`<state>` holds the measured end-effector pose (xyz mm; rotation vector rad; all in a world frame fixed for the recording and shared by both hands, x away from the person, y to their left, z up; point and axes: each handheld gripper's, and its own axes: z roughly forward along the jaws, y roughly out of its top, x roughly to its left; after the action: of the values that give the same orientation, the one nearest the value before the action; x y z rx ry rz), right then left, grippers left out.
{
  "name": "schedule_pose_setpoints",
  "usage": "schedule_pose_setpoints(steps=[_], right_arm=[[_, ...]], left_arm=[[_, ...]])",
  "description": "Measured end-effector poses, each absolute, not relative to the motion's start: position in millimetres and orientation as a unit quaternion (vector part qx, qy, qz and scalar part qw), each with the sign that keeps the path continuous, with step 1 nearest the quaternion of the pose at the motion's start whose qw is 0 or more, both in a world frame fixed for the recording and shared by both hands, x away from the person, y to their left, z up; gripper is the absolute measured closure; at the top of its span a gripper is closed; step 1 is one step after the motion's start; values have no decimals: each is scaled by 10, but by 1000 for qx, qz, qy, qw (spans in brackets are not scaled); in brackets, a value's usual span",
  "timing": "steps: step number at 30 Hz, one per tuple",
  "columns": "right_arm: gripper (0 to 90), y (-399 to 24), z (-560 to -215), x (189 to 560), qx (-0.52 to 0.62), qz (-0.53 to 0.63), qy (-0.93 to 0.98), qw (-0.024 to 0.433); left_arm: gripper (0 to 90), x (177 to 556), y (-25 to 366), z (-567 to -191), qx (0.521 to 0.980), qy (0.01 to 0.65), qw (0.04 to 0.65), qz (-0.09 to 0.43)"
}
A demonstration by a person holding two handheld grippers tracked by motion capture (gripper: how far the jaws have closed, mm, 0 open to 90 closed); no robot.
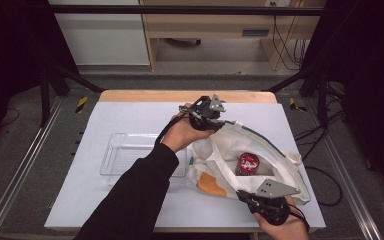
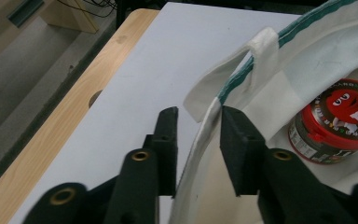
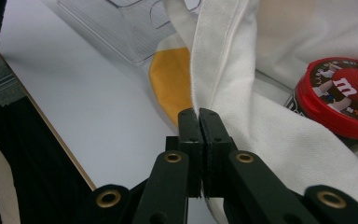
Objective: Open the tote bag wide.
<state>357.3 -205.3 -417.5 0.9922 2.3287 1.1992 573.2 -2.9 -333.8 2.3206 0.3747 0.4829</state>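
Right tongs point(image 1: 244, 196), nearest the camera at the front edge of the surface point(image 1: 130, 205): jaws fully together, clamped on the near rim of the cloth bag point(image 1: 280, 160). In the right gripper view the white fabric runs straight up out of the pinch point(image 3: 199, 114), so it is a firm hold. My read is that it anchors that side so the mouth stays open.

The bag lies on its side on the right half of the surface, mouth gaping toward the camera. A red-lidded candy tin point(image 1: 247, 163) sits inside it, upright, and an orange patch point(image 1: 211, 184) shows on the bag's lower left corner.

Left of the bag is a clear plastic tray point(image 1: 112, 155), partly under the left forearm. It looks empty as far as I can see.

Left tongs point(image 1: 215, 121) are at the far rim of the bag. In the left gripper view the jaws stand partway open and straddle the green-trimmed edge point(image 2: 200, 140), one outside and one inside; the inner pad looks against the cloth, the outer one stands off it. No grip on it yet. Likely aim: take the far rim and spread the mouth against the right hold, clearing access to the tin.
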Motion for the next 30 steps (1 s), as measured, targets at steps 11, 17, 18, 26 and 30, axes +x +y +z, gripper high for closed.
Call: schedule_pose_setpoints(steps=[11,17,18,26,30], right_arm=[[894,-2028,-4169,3566,342,417,826,166],[894,-1975,-4137,3529,329,418,831,161],[895,-1960,-4133,3523,327,417,833,159],[896,-1868,-4214,3533,317,385,854,145],[896,-1887,-4256,3548,318,384,856,136]], left_arm=[[878,5835,-61,-3307,895,166,374,180],[883,5876,-1,-3260,883,184,378,206],[883,5886,5,-3258,884,187,375,210],[885,5955,16,-3332,882,198,371,214],[885,5983,11,-3368,882,197,371,215]])
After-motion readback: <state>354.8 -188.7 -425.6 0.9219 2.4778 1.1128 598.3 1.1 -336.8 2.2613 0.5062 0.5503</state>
